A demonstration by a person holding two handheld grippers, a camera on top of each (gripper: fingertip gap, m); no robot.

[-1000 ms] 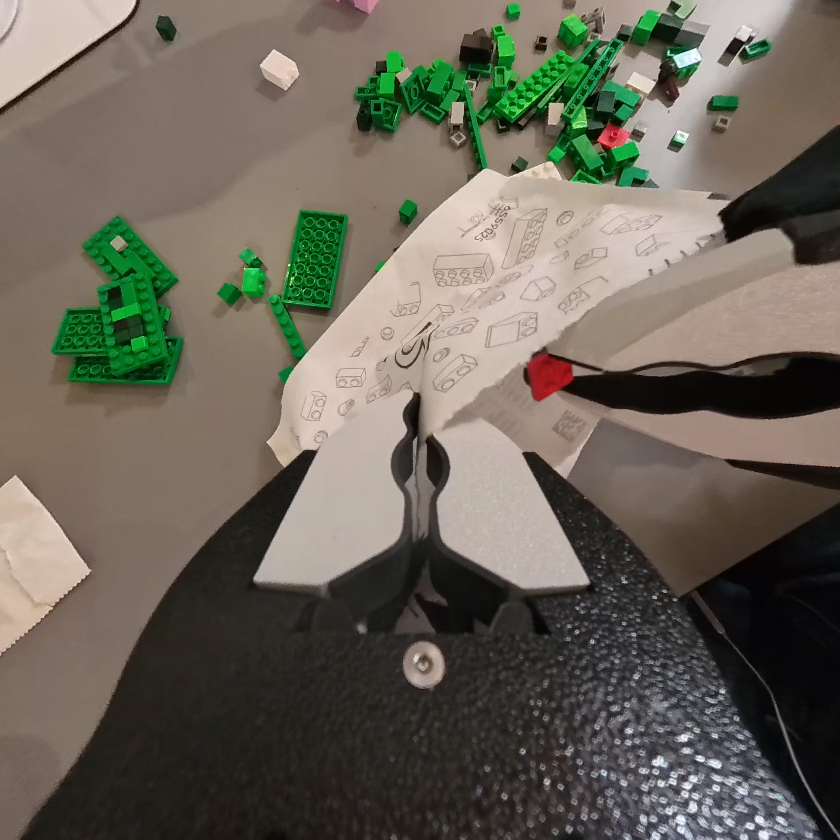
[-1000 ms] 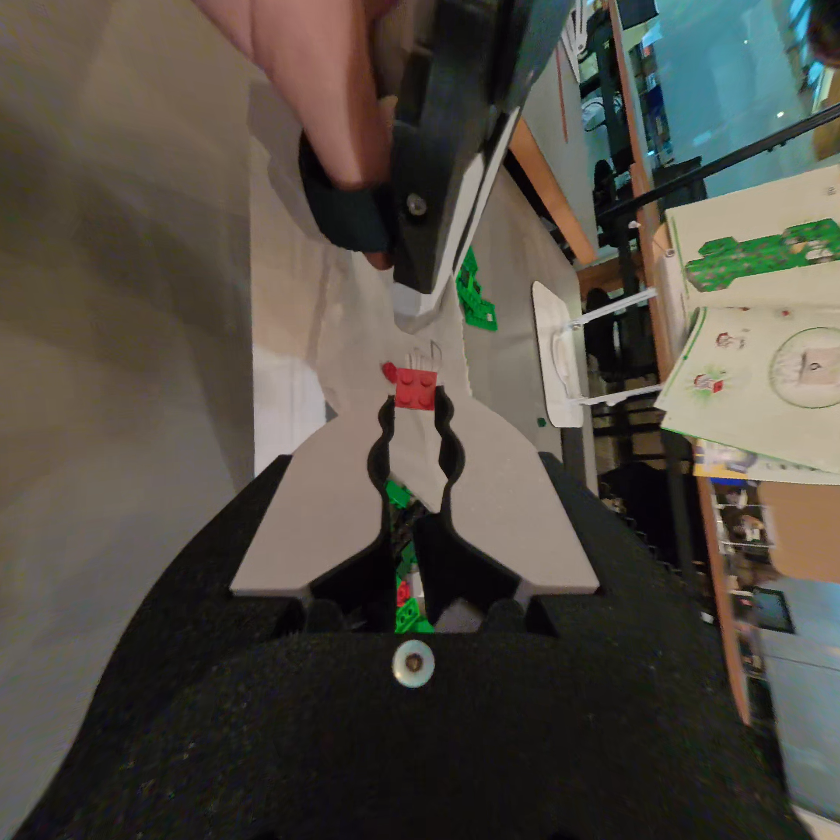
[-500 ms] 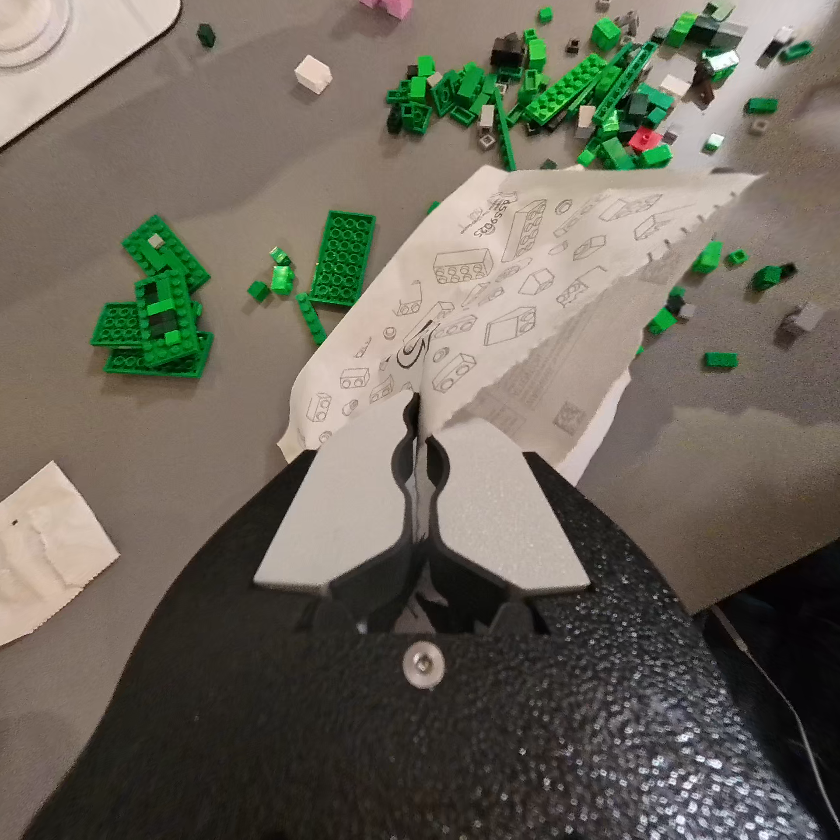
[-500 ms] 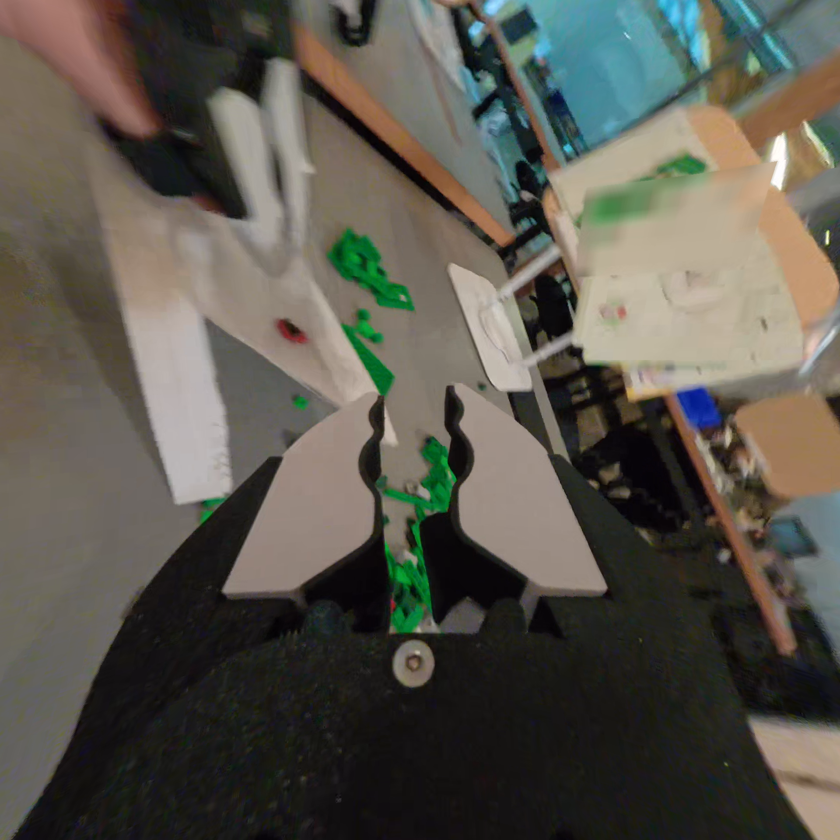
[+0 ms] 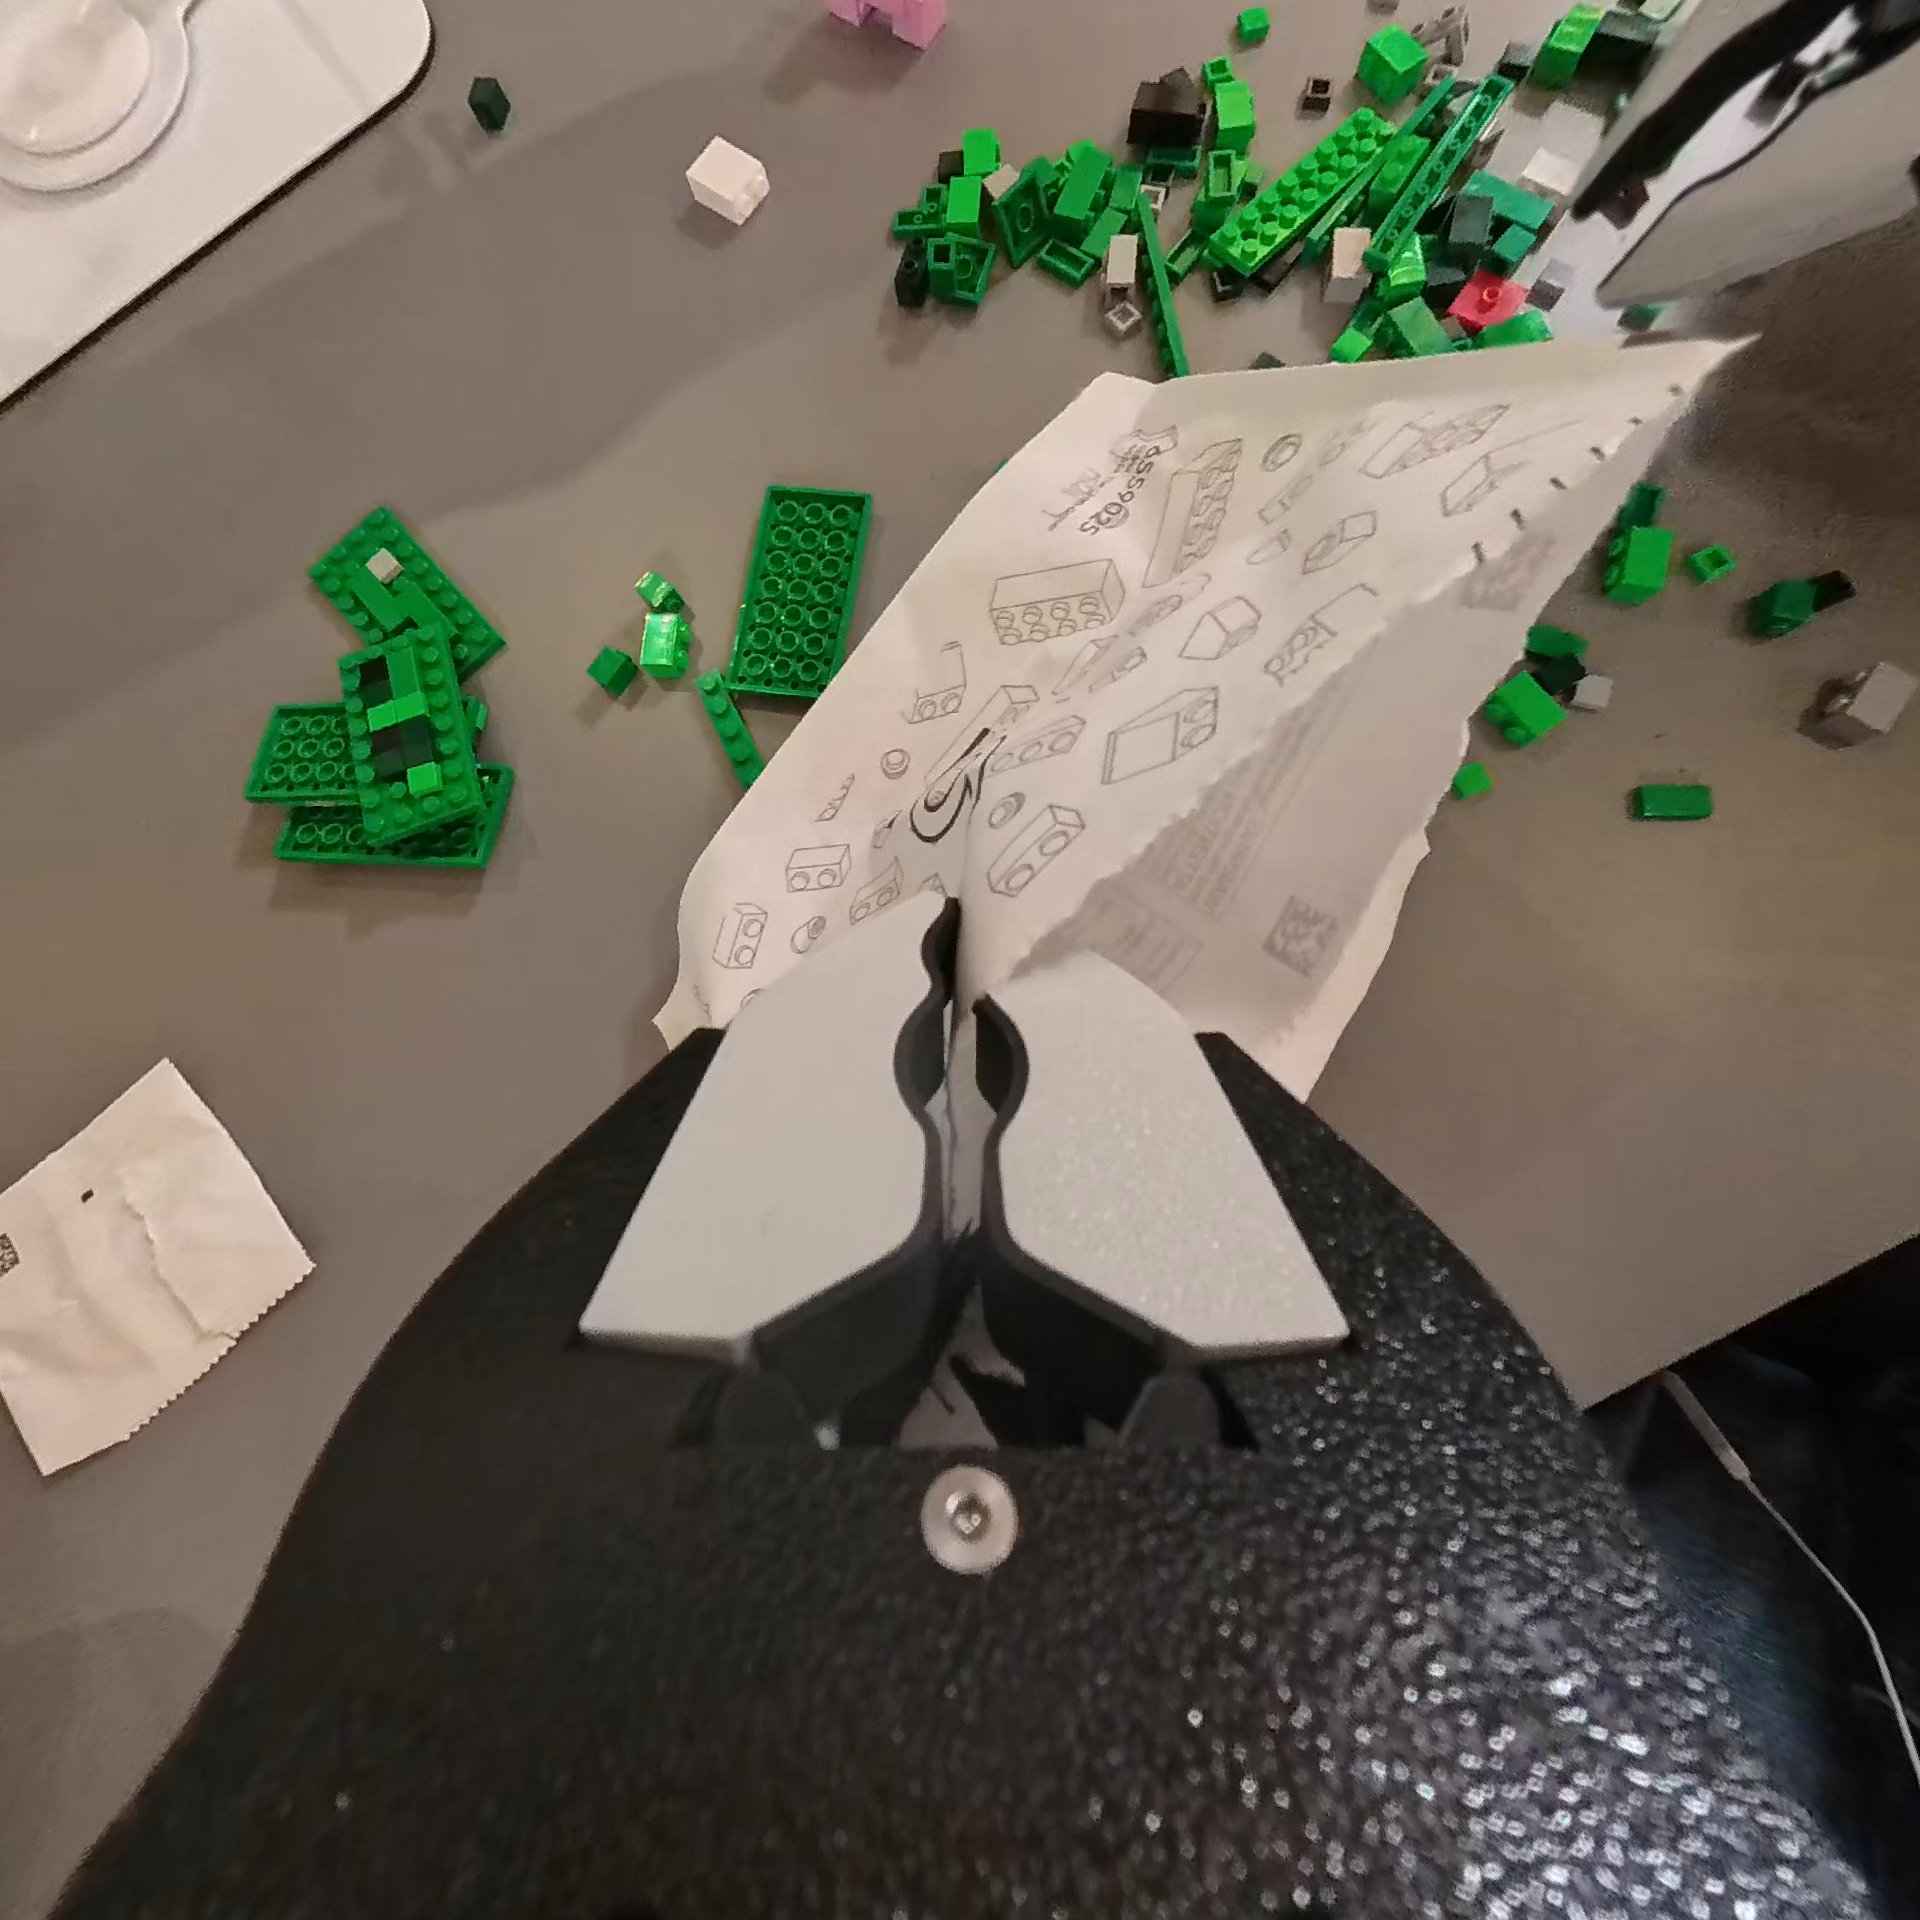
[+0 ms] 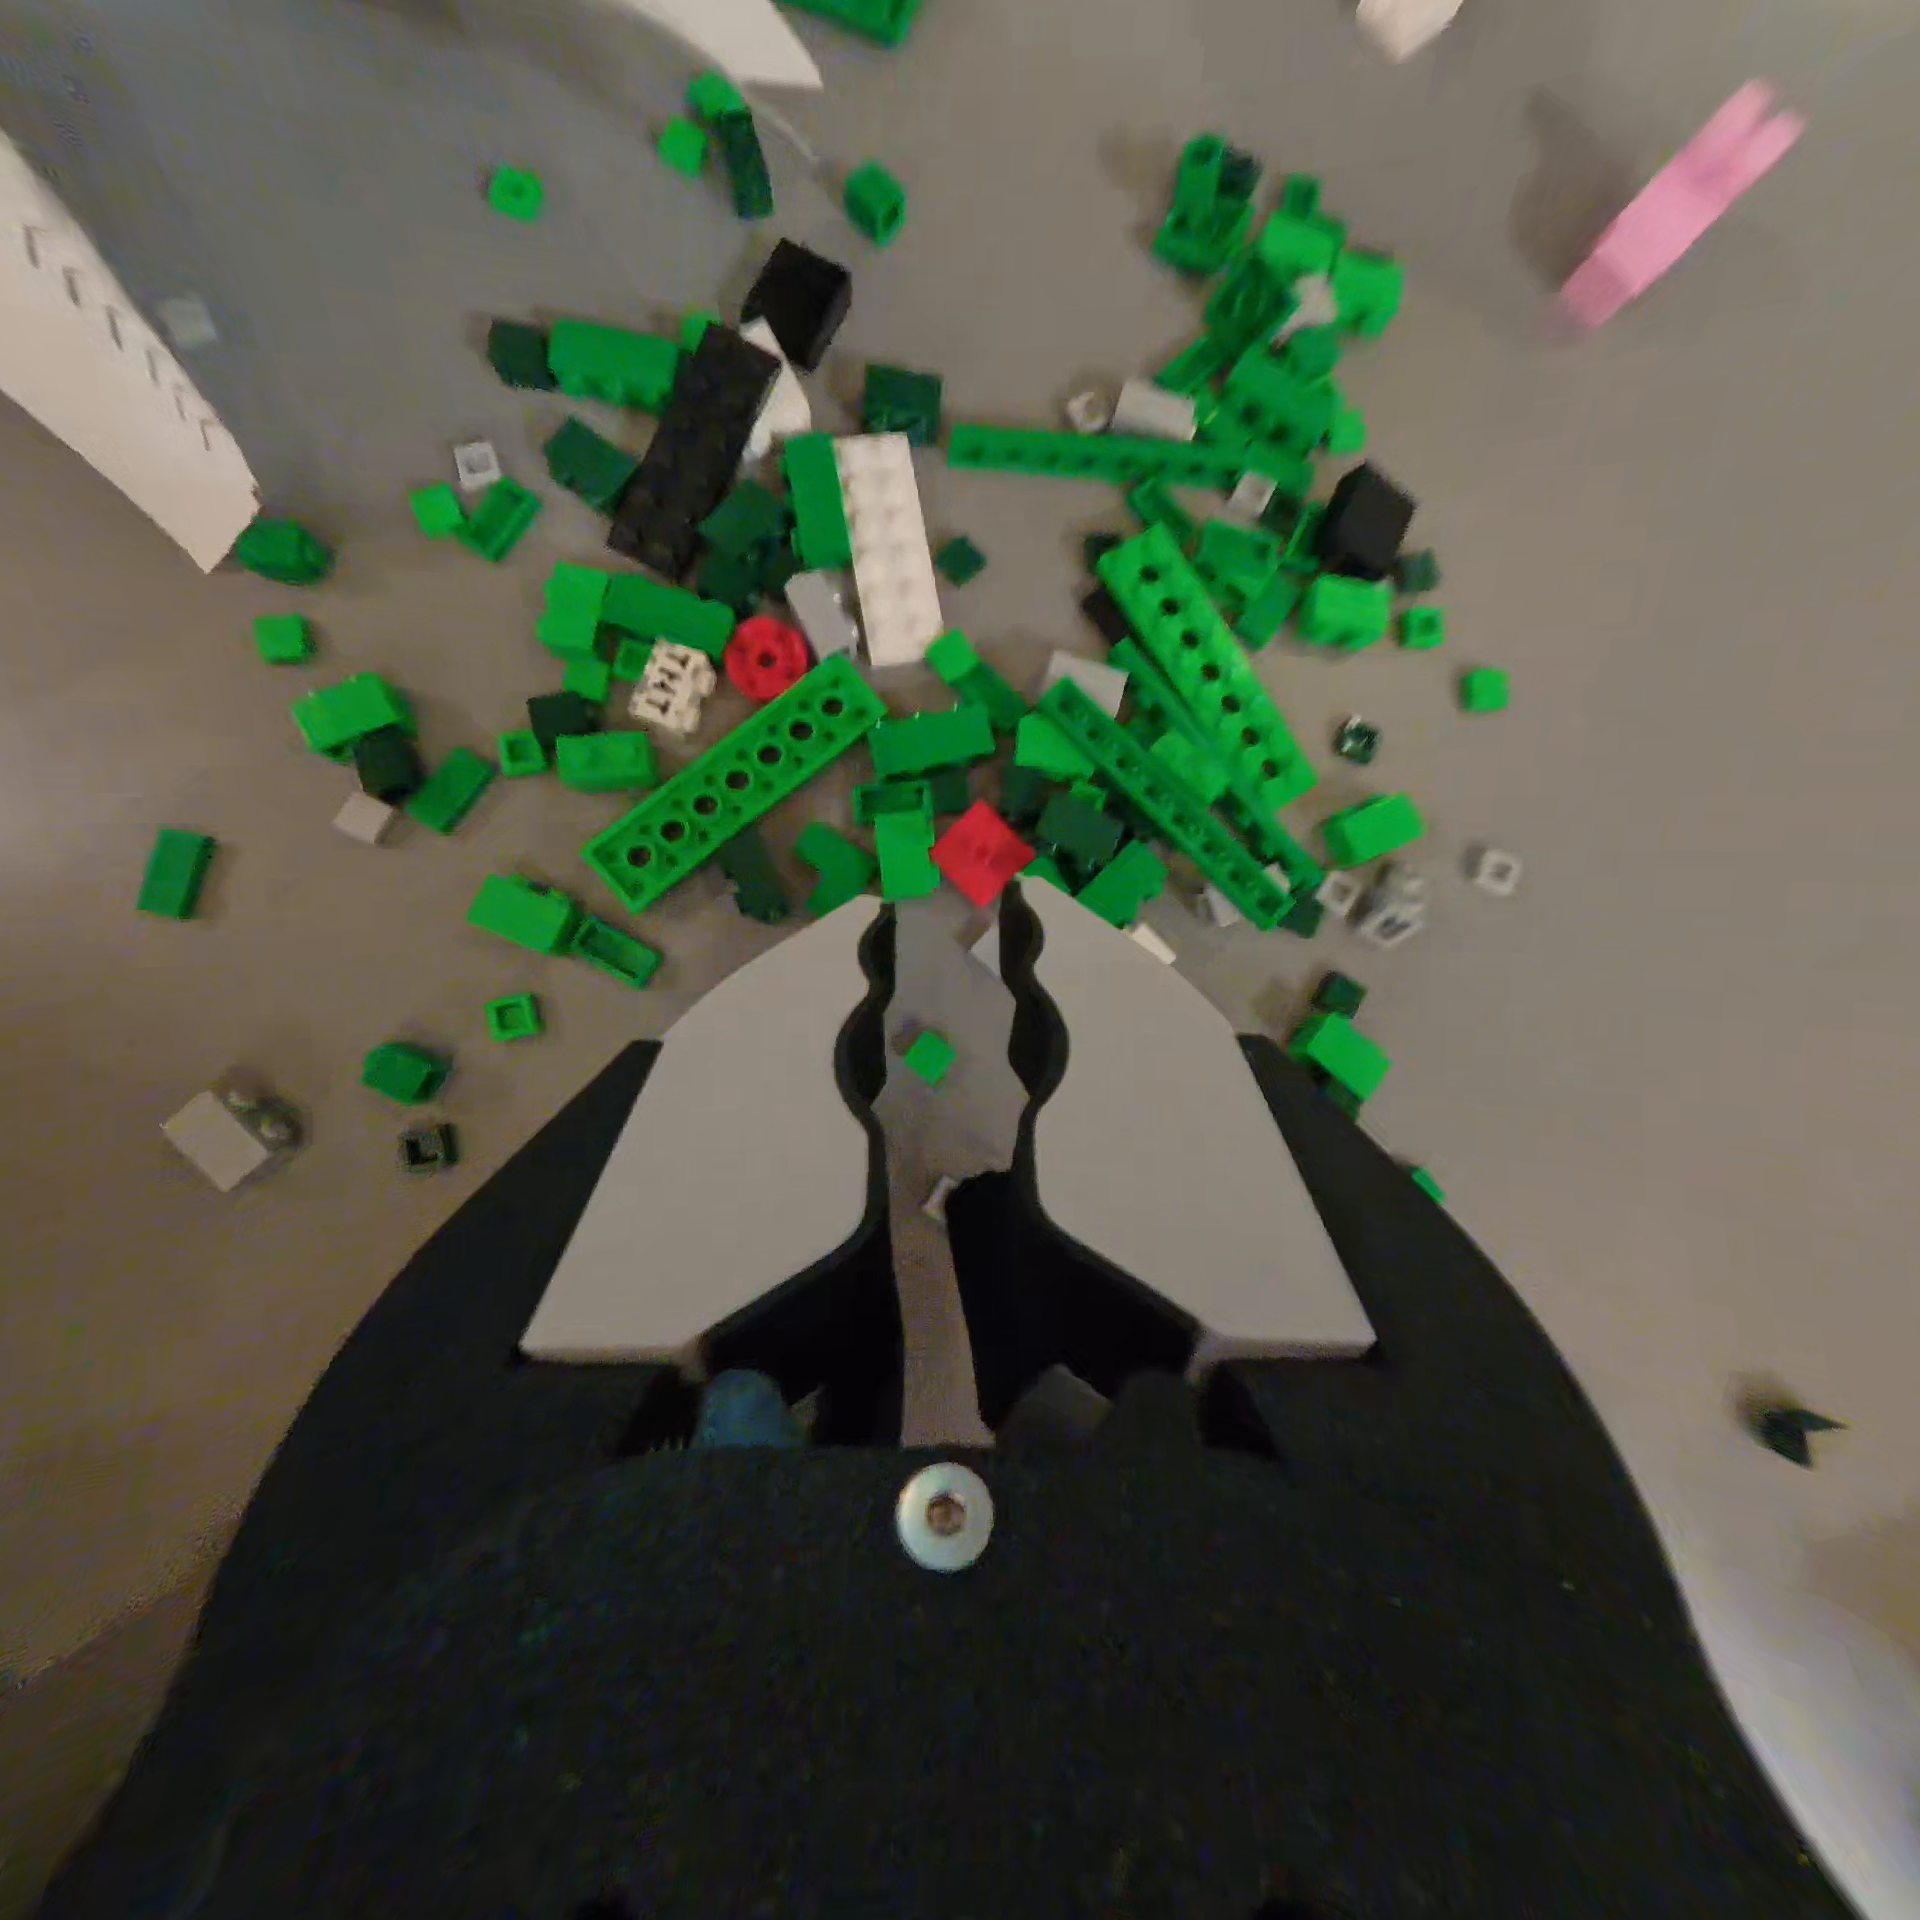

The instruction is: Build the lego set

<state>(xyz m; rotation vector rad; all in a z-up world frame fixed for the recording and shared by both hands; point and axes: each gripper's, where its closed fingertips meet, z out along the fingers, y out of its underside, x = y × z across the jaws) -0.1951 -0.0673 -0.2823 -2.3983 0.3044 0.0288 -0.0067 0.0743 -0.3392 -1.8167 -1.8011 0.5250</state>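
Note:
My left gripper (image 5: 961,935) is shut on the near edge of a white paper bag (image 5: 1195,644) printed with brick outlines and holds it above the grey table. My right gripper (image 6: 945,914) is open and empty, pointing down over the loose brick pile (image 6: 935,623). A red square brick (image 6: 980,850) lies just beyond its fingertips, and a red round piece (image 6: 766,655) lies farther in. The right gripper also shows at the top right of the left wrist view (image 5: 1766,156), above the pile (image 5: 1299,208). A partly built stack of green plates (image 5: 405,717) lies at the left.
A loose green plate (image 5: 800,592) lies beside the bag. A torn white paper scrap (image 5: 135,1247) sits at the near left, a white tray (image 5: 208,125) at the far left. A pink piece (image 6: 1683,203) lies past the pile. The table edge (image 5: 1662,1351) runs at the right. My hands' fingertips stand some 25 cm from each other. The left gripper is farther from the red round piece (image 6: 766,655), some 20 cm, than the right, some 6 cm.
A second ago my right gripper held a red brick beside the bag; now it is empty and has swung over the loose pile. My left gripper still holds the bag.

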